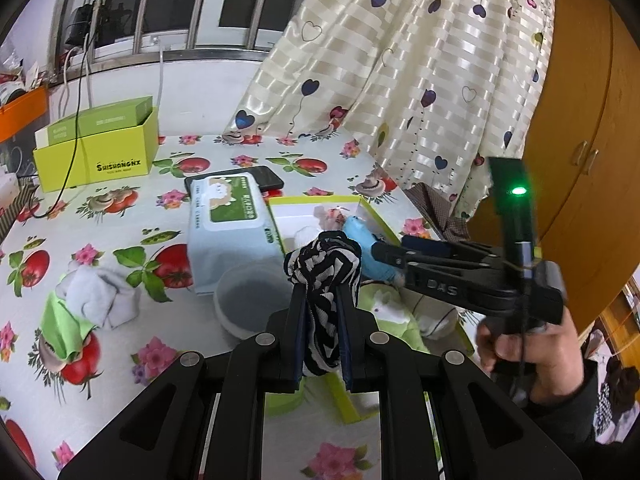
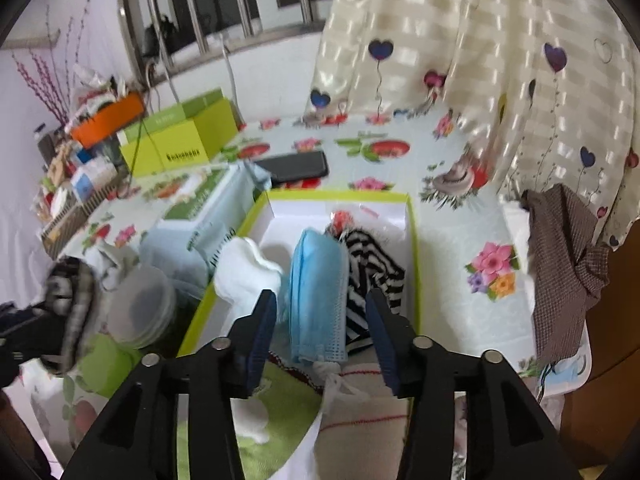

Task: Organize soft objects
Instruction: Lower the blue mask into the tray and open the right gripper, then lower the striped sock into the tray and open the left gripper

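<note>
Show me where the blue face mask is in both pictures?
Left wrist view: the blue face mask is right of centre, in the white box, behind the striped cloth.
Right wrist view: the mask is at centre, standing in the box between the open fingers.
Shared landmark: the black phone lies beyond the box.

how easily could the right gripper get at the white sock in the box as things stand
Probably yes: the right gripper is open just above the box, and the white sock lies uncovered a little left of its left finger, beside the blue mask.
</note>
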### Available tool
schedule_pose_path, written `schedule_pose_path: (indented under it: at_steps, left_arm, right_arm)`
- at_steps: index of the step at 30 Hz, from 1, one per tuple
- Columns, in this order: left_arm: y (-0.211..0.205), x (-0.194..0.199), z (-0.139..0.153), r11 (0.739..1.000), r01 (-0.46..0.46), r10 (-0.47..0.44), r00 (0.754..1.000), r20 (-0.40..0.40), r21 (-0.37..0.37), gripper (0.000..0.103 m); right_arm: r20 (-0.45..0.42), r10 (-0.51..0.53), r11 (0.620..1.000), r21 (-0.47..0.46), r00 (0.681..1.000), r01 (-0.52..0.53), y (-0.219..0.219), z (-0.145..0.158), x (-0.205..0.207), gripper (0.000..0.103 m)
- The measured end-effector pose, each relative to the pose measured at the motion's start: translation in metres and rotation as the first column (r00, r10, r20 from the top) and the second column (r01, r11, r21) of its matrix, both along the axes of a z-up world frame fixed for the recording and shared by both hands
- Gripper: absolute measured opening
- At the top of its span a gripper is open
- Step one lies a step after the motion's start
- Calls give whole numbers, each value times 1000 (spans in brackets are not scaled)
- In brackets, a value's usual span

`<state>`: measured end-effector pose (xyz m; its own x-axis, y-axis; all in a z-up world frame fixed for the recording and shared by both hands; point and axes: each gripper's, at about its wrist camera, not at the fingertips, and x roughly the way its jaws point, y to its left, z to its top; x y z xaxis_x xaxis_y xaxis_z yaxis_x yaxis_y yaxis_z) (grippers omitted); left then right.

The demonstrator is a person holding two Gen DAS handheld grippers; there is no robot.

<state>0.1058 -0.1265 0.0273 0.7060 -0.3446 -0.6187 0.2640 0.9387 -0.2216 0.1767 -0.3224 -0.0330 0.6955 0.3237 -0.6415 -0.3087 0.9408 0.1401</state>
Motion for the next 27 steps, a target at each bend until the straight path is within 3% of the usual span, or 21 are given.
schedule_pose_path:
  at_steps: [8, 20, 23, 25, 27]
  left_arm:
    - [-30, 23, -11, 1000, 6, -5, 999, -36, 28, 15]
    - [-55, 62, -43, 998, -10, 18, 992, -129, 61, 15]
    - [-58, 68, -50, 998, 1, 10, 988, -154, 67, 24]
    - [-59, 70, -53, 998, 0, 12, 986, -164, 68, 37]
    - [-57, 69, -52, 999, -3, 12, 987, -158, 54, 43]
  right_arm:
    - [64, -4, 998, 61, 998, 0, -19, 16, -28, 47]
    - [82, -5, 993, 116, 997, -5, -38, 14, -37, 47]
    - [80, -5, 993, 121, 997, -5, -39, 13, -37, 47]
    - [80, -4, 992, 122, 997, -6, -40, 12, -36, 47]
    - [82, -3, 992, 124, 997, -8, -40, 12, -37, 47]
